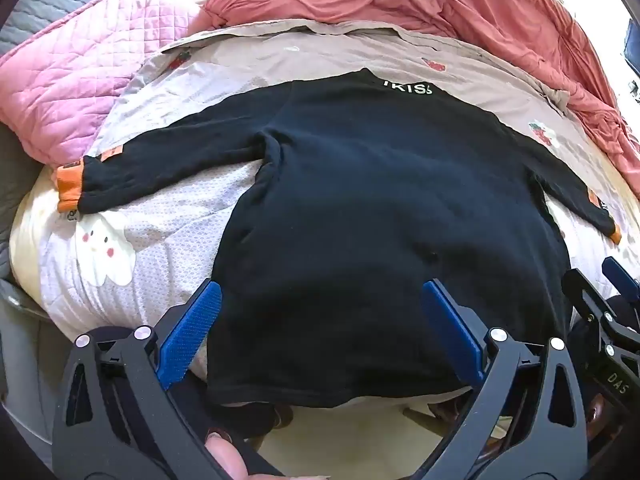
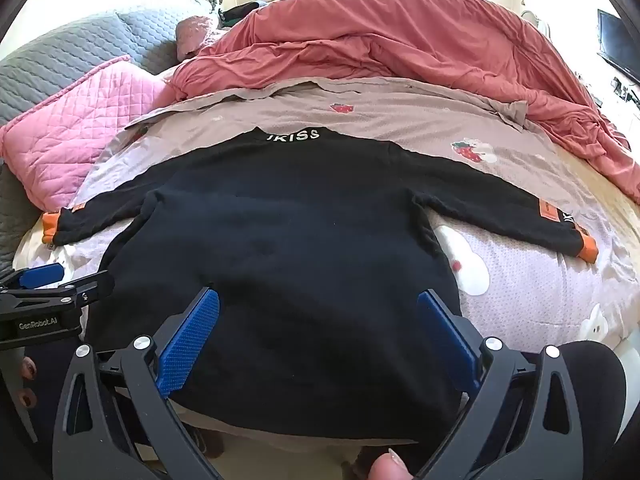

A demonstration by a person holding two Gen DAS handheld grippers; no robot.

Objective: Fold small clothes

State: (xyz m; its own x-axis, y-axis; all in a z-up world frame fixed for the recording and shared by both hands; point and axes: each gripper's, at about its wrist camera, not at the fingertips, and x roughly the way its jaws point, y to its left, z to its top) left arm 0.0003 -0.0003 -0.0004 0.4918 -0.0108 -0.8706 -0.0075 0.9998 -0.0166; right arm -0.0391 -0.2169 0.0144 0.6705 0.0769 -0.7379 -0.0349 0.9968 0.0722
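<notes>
The black sweater [image 1: 360, 208] lies flat on the bed sheet [image 1: 168, 224], back side up, with both sleeves spread out to the sides and its hem at the near edge of the bed. The folding seems not yet started; this looks like the step of taking the first hold.

The left gripper [image 1: 320, 320] and the right gripper [image 2: 318, 322] both hover over the hem part of the sweater, fingers wide apart, holding nothing.

The next move probably calls for closing on the hem or going to a sleeve [image 2: 520, 216] and bringing it over the body.

Beyond the sweater's collar is a red blanket [image 2: 400, 40], and beside the left sleeve a pink pillow [image 1: 92, 80]. Neither touches the sweater, so nothing blocks the fold.
</notes>
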